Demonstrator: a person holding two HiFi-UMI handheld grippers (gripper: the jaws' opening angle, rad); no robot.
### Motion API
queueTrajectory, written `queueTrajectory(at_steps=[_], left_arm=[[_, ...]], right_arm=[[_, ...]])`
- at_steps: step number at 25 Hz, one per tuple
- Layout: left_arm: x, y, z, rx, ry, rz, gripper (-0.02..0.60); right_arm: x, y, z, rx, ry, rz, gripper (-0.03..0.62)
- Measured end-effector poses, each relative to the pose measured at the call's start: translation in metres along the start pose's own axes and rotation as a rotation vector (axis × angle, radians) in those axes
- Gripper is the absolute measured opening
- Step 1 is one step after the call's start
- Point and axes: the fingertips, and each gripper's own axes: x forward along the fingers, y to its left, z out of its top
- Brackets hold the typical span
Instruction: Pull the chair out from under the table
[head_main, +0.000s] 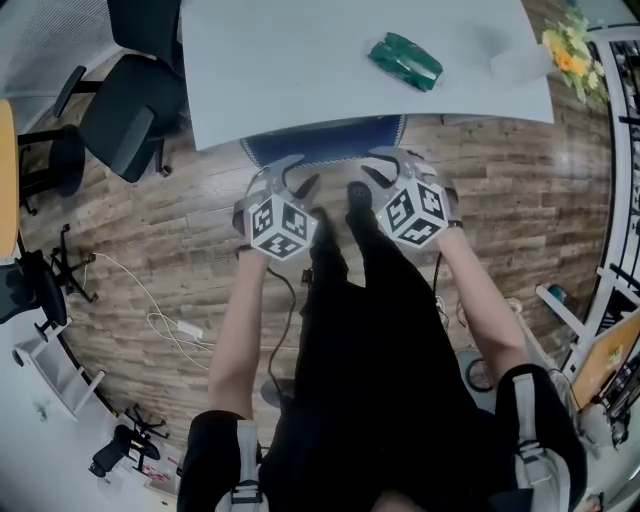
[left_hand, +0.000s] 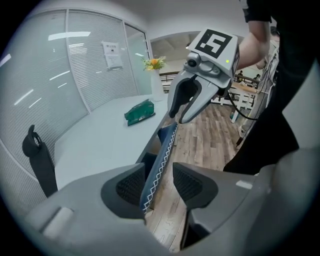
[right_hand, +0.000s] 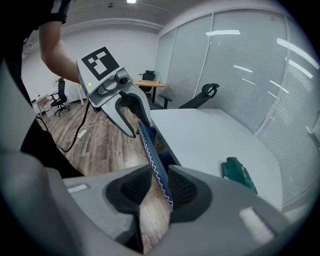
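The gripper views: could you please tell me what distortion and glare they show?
Left gripper view: fisheye bows the blind-covered glass wall, light reflections streak across it, corners go black. Right gripper view: same bowing, streaks and black corners; the navy white-stitched chair back looks fairly sharp.

No text is legible; the wall notice (left_hand: 113, 55) is blurred.

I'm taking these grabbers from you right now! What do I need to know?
Left gripper: open, fingers either side of the top edge of the dark blue chair back with white zigzag stitching, not clamped.
Right gripper: open, astride the same edge further along.
Chair: not pulled out; its back sits at the edge of the white table.
Done: both grippers lined up on the edge.
Left: close both, then pull the chair towards you, probably evenly.
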Motion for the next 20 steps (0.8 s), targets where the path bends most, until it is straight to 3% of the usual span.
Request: queueTrajectory(at_steps=[9, 20], left_arm=[[0.024, -0.001, -0.009, 0.052, 0.048, -0.031, 0.184], [0.036, 0.001, -0.015, 0.038, 0.062, -0.049, 0.183]], right_arm=[[0.021, 0.001, -0.011, -0.071, 0.036, 0.03, 0.13], [0.041, 0.0, -0.02, -0.099, 0.08, 0.049, 0.14]])
